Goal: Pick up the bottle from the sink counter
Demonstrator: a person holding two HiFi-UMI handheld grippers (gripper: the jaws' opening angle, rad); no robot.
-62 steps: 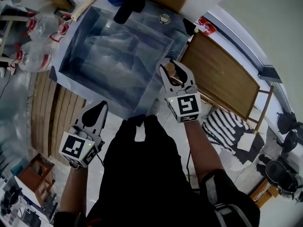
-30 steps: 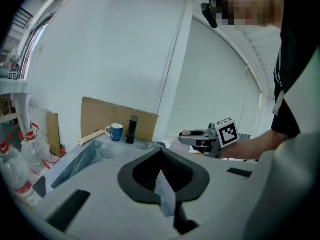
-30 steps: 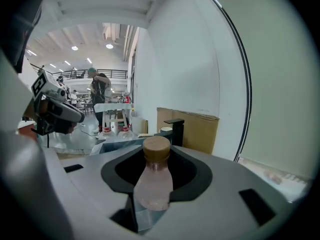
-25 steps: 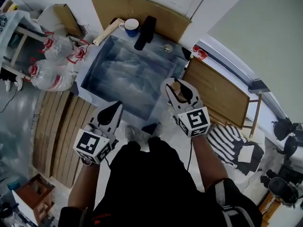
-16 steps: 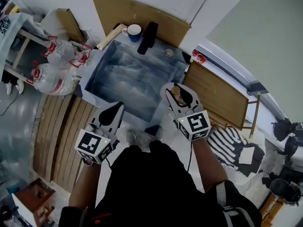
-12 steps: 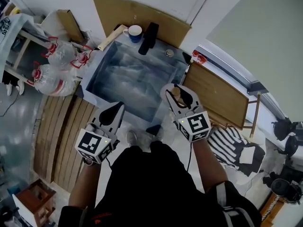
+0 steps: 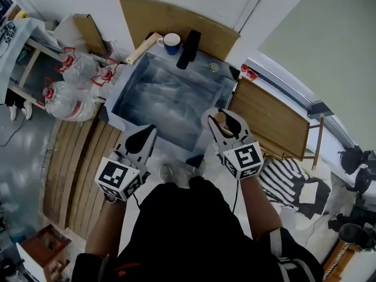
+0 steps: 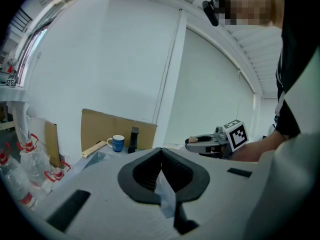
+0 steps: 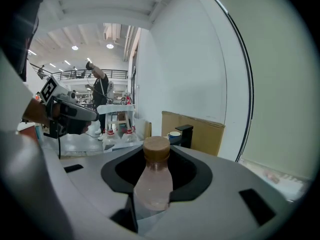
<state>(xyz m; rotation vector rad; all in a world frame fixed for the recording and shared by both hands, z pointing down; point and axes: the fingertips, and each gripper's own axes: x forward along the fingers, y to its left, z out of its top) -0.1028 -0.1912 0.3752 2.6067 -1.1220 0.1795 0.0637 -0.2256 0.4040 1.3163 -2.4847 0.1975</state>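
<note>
A clear bottle (image 9: 152,181) with a tan cap stands upright between the jaws of my right gripper (image 9: 156,159), which is shut on its neck and body. In the head view this gripper (image 7: 225,122) and the bottle (image 7: 220,118) hover beside the near right corner of the blue-grey sink (image 7: 126,87). My left gripper (image 7: 143,138) hangs in front of the sink's near edge. Its jaws meet with nothing between them in the left gripper view (image 8: 161,156). The right gripper (image 8: 212,143) also shows there, off to the right.
A blue mug (image 7: 172,42), a black object (image 7: 188,48) and a cardboard sheet (image 7: 176,17) stand behind the sink. Large water bottles (image 7: 64,96) lie to its left, above wooden slats (image 7: 76,157). A wooden board (image 7: 276,122) lies at the right.
Both grippers have drawn back a little from the sink toward the person. The bottle stays in the right gripper, and neither pair of jaws looks changed.
</note>
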